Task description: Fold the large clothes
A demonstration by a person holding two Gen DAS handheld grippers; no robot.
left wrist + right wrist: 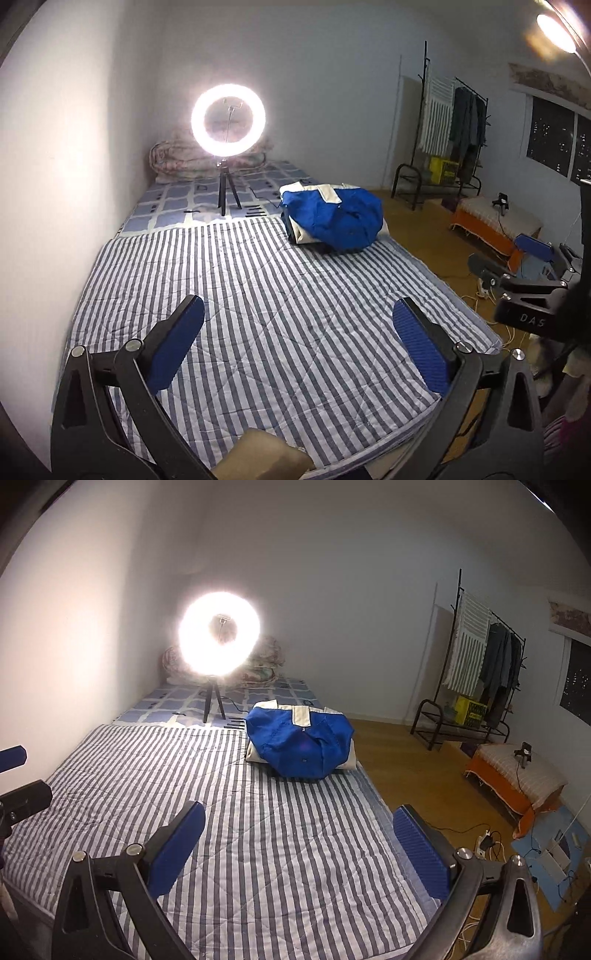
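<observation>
Clothes [332, 218] lie piled (a blue garment with white trim on top) at the far right edge of the striped quilt [258, 314], near the ring light [228, 119] on its tripod. Left gripper [299, 343] and right gripper [299, 845] hover over the near quilt, jaws spread wide, nothing between them.

left gripper [297, 343] fingers [177, 349] spread fully wide with nothing between the blue pads, pitched slightly downward; right gripper [299, 845] same, fingers [423, 851] wide apart and empty, angled down, sitting off to the right of the left one at a similar height
</observation>
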